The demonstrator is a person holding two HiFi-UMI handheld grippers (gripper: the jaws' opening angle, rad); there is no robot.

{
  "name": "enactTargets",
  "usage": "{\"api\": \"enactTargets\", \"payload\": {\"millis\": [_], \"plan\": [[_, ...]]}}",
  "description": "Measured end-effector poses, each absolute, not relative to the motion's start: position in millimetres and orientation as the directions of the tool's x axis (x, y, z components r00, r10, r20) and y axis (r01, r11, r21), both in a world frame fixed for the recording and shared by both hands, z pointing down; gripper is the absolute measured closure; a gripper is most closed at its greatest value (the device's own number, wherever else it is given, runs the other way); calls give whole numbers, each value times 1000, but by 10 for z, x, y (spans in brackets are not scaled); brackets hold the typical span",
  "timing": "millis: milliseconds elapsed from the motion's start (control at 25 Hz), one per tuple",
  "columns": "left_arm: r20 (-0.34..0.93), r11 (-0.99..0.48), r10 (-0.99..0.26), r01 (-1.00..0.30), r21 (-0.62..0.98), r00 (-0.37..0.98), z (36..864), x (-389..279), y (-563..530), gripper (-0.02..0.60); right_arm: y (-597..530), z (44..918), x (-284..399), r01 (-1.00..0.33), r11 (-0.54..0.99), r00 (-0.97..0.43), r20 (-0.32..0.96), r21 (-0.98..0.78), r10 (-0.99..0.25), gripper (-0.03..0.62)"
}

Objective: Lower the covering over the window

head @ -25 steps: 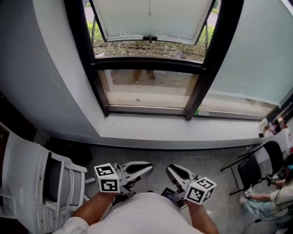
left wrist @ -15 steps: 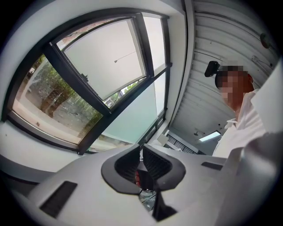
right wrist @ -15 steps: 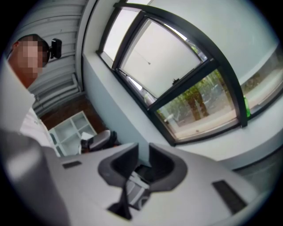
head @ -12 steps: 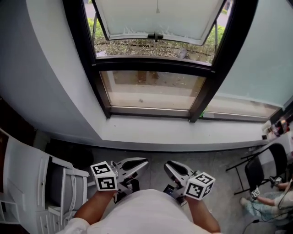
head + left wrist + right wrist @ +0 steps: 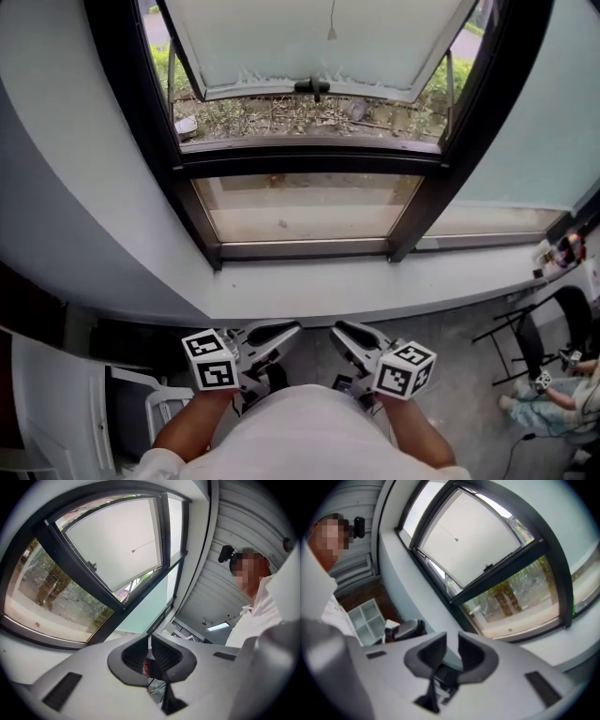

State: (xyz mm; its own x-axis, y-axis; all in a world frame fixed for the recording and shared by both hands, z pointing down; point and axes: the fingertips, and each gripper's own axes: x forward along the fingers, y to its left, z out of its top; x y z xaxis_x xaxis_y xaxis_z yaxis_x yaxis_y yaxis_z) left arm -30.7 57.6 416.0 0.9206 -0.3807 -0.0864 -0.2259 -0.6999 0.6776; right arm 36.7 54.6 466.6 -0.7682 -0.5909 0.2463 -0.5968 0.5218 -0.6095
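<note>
while the white covering (image 5: 319, 42) sits high in the window (image 5: 305, 202), its cord (image 5: 331, 26) dangling over the upper pane, both grippers hang well below the window, on the near side of its sill (image 5: 375, 281). the left gripper (image 5: 286, 330) has its jaws pressed together on nothing. the right gripper (image 5: 345, 330), just beside it, holds its jaws a little apart, empty. a white chair (image 5: 141, 412) stands below the window's left side.
</note>
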Motion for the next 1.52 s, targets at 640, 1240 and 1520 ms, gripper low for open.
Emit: {"api": "enactTargets", "payload": {"millis": [640, 1240, 1520], "plan": [[-33, -691, -389, -268, 671, 921, 4329, -812, -195, 549, -277, 4776, -125, -623, 507, -755, 291, -595, -587, 508], [-18, -664, -516, -387, 640, 857, 4267, -245, -833, 549, -973, 4692, 390, -545, 584, -823, 250, -601, -510, 508], [-1, -639, -566, -438, 633, 825, 4282, 1, -1073, 548, -1215, 4686, 667, -520, 611, -843, 245, -597, -479, 508]]}}
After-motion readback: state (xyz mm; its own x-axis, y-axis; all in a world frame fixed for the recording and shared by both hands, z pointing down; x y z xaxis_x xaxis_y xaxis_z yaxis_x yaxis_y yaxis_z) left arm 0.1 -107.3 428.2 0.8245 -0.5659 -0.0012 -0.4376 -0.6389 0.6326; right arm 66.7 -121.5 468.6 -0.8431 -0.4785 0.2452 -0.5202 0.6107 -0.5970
